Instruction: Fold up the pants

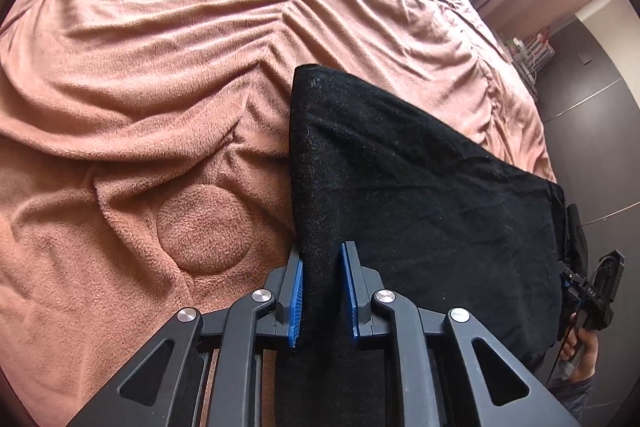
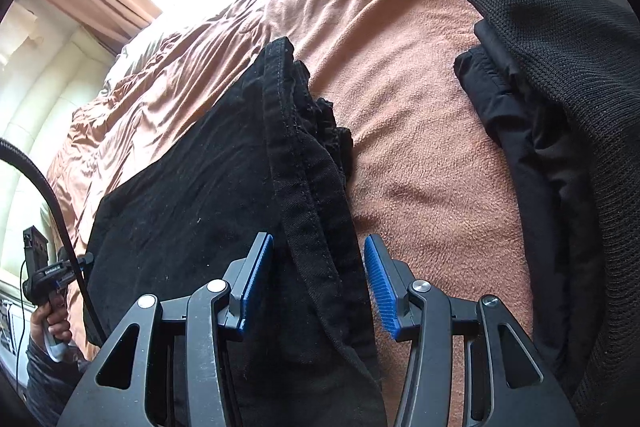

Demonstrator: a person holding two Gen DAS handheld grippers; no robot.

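Left gripper (image 1: pixel 322 291) and right gripper (image 2: pixel 318 283): matt black linkage arms with triangular cut-outs, joined by round silver pivot screws. Each finger carries a flat blue pad (image 1: pixel 297 301) with fine ribbing along its edge. Seen from the opposite camera, each unit has a black pistol-style handle gripped by a hand (image 2: pixel 50 323), with small white lettering on the housing, too small to read. A thick black braided cable (image 2: pixel 60 227) and a thin wire run beside the left unit.
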